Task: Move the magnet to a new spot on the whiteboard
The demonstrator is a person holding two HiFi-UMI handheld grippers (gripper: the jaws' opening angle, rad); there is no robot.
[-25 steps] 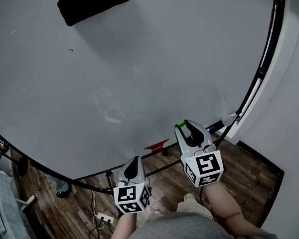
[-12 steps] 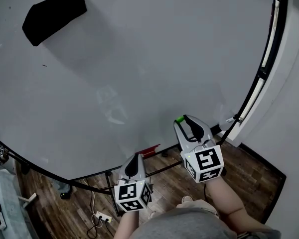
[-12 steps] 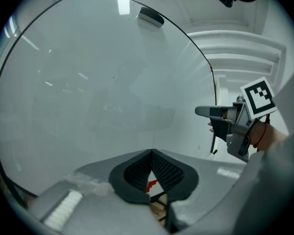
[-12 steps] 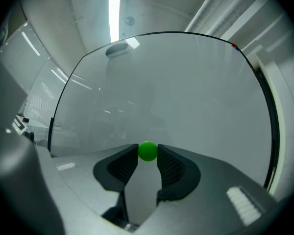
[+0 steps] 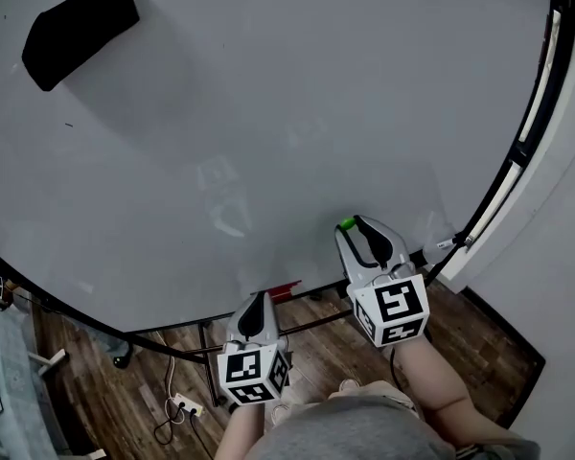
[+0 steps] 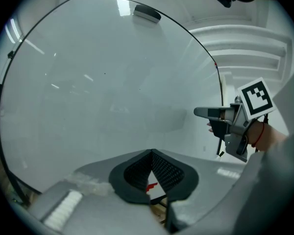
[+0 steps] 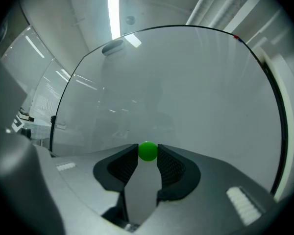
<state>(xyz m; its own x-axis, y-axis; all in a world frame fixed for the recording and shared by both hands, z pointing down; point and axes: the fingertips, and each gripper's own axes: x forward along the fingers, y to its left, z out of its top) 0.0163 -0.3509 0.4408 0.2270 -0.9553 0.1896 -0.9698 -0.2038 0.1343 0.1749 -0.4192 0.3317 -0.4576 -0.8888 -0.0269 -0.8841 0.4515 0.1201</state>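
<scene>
A small round green magnet [image 7: 147,151] sits pinched between the tips of my right gripper [image 7: 147,153], which faces the big whiteboard [image 5: 268,113] near its lower right part. In the head view the green magnet [image 5: 346,225] shows at the tip of the right gripper [image 5: 353,228], close to the board. My left gripper [image 5: 257,302] hangs lower, below the board's bottom edge, with its jaws closed tip to tip and nothing between them [image 6: 151,153]. The left gripper view also catches the right gripper [image 6: 202,112] from the side.
A black eraser [image 5: 80,31] sticks to the board's upper left. A marker tray [image 5: 278,290] with a red piece runs under the bottom edge. The board's black frame [image 5: 537,113] and a white wall are at the right. Wooden floor and cables [image 5: 177,405] lie below.
The head view has shifted, so the eraser slid toward the upper left of the picture. Both grippers keep nearly the same places, the right one still holding the green magnet.
</scene>
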